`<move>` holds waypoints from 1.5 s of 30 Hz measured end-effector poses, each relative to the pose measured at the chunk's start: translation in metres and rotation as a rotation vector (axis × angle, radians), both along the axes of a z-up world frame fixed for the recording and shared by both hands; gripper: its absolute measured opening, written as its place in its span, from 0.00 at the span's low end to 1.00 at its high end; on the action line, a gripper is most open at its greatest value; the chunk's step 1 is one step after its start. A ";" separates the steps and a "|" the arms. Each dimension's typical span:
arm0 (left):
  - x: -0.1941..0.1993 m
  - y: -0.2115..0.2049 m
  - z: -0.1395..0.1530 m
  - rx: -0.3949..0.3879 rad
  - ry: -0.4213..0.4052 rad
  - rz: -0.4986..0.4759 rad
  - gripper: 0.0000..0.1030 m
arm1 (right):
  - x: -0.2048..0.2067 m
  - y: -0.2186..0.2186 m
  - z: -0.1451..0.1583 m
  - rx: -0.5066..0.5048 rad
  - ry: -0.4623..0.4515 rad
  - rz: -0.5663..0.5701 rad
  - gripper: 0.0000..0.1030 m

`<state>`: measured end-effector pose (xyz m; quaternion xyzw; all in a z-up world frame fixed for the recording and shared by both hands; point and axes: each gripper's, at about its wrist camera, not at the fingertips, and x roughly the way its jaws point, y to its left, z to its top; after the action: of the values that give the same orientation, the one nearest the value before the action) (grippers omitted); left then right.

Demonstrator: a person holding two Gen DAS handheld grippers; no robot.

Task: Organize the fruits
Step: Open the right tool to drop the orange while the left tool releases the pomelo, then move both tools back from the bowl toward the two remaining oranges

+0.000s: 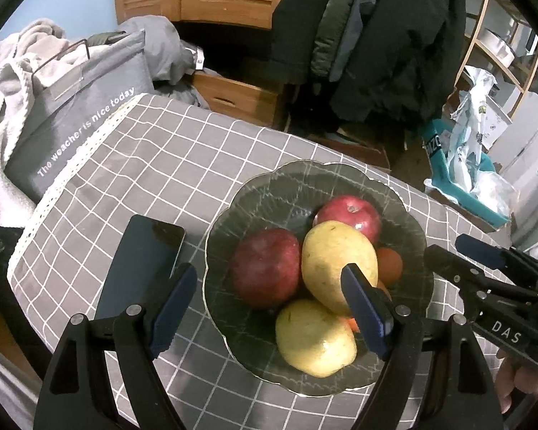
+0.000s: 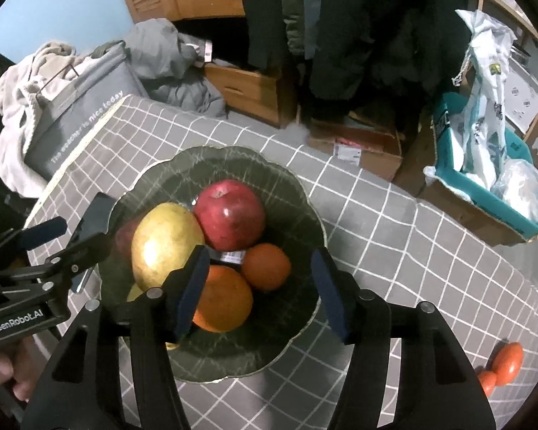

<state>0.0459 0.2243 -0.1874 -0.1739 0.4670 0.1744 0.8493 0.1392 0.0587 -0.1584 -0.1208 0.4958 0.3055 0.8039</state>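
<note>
A dark glass bowl (image 2: 305, 211) holds two red apples, two yellow pears and two oranges, directly under both tongs. The right gripper (image 2: 262, 294) stands open with nothing pinched, its fingers either side of the large orange (image 2: 226, 299). The left gripper (image 1: 269, 308) hangs open and empty over the near pear (image 1: 315, 340). Two orange fruits (image 2: 505, 362) lie outside the bowl, right of the right tongs; lifting clear before reaching for them seems wise.

Both wrist views close, steeply down, sharing bowl (image 1: 418, 229)

Grey white-checked tablecloth (image 1: 154, 165), dark-green bowl (image 2: 297, 193)
</note>
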 end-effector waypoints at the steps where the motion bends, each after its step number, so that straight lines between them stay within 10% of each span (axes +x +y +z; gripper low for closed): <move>1: 0.000 -0.001 0.001 0.001 -0.002 -0.002 0.81 | 0.000 -0.002 0.002 -0.001 -0.005 -0.007 0.58; 45: 0.003 -0.145 0.100 0.110 -0.180 -0.279 0.93 | -0.035 -0.181 0.123 0.030 -0.289 -0.307 0.78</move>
<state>0.0493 0.0789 -0.0877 -0.0756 0.3984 0.0636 0.9119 0.1045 -0.1225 -0.0358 -0.0743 0.3834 0.1663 0.9055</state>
